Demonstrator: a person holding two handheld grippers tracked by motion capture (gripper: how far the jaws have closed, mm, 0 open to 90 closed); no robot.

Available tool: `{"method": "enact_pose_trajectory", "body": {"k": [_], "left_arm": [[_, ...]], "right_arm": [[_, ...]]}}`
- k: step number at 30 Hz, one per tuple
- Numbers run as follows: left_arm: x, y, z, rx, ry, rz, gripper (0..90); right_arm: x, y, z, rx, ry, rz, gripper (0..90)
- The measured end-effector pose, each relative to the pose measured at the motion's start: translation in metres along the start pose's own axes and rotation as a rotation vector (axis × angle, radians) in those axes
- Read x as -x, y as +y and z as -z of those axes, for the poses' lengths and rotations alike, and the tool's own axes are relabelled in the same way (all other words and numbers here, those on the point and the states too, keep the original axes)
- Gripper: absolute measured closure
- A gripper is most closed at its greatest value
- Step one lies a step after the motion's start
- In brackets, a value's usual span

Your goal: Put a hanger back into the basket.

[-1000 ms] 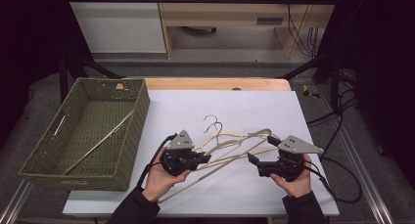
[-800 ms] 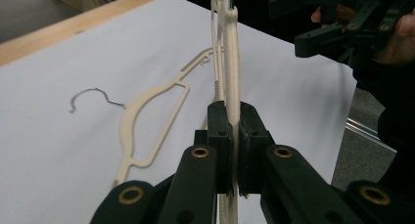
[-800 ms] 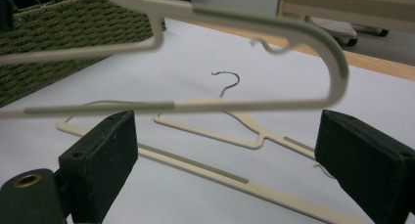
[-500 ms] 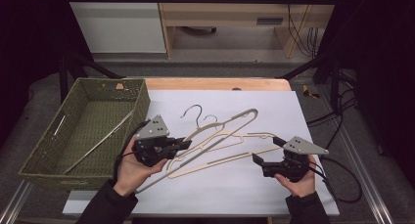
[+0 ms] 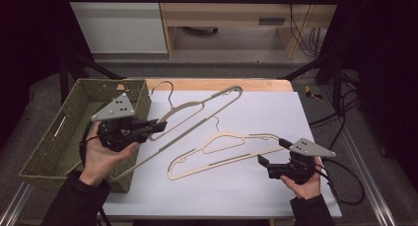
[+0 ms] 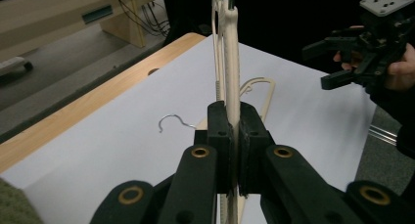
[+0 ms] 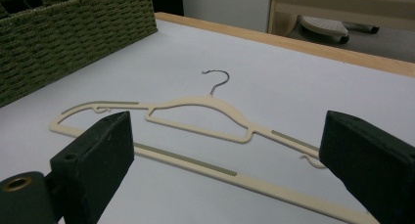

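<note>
My left gripper is shut on the lower bar of a cream hanger, which hangs tilted above the table beside the basket, its hook toward the far side. In the left gripper view the jaws pinch that hanger edge-on. A second cream hanger lies flat on the white table top, its metal hook pointing away. My right gripper is open just off that hanger's right end. The flat hanger lies in front of its wide-spread jaws, with nothing between them.
A green woven basket stands at the table's left edge, with its wall close to the raised hanger. The wooden table edge runs along the far side. Black frame bars and cables flank the table.
My left gripper has risen and moved left toward the basket, carrying one hanger up off the table. The second hanger stays flat on the table. My right gripper has hardly moved.
</note>
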State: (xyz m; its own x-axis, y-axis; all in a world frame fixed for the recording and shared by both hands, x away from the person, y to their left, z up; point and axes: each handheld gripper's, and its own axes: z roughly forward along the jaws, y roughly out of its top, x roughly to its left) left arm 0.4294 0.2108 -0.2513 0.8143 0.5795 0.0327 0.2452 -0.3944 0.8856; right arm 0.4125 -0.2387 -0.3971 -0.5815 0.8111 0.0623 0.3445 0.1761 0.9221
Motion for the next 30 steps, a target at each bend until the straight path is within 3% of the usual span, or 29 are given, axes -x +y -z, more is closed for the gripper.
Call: {"method": "enact_pose_trajectory", "body": {"k": [10,21,30], "left_arm": [[-0.035,-0.005,0.026,0.01,0.058,0.022,86.3],[-0.073,-0.007,0.059,0.019,0.137,0.017,86.3],[-0.102,-0.018,0.079,0.038,0.183,0.022,86.2]], "right_arm": [[0.001,-0.001,0.0,-0.005,0.002,-0.002,6.5],[0.001,-0.001,0.0,-0.005,0.002,-0.006,6.3],[0.002,-0.002,0.0,-0.009,0.004,-0.002,6.3]]}}
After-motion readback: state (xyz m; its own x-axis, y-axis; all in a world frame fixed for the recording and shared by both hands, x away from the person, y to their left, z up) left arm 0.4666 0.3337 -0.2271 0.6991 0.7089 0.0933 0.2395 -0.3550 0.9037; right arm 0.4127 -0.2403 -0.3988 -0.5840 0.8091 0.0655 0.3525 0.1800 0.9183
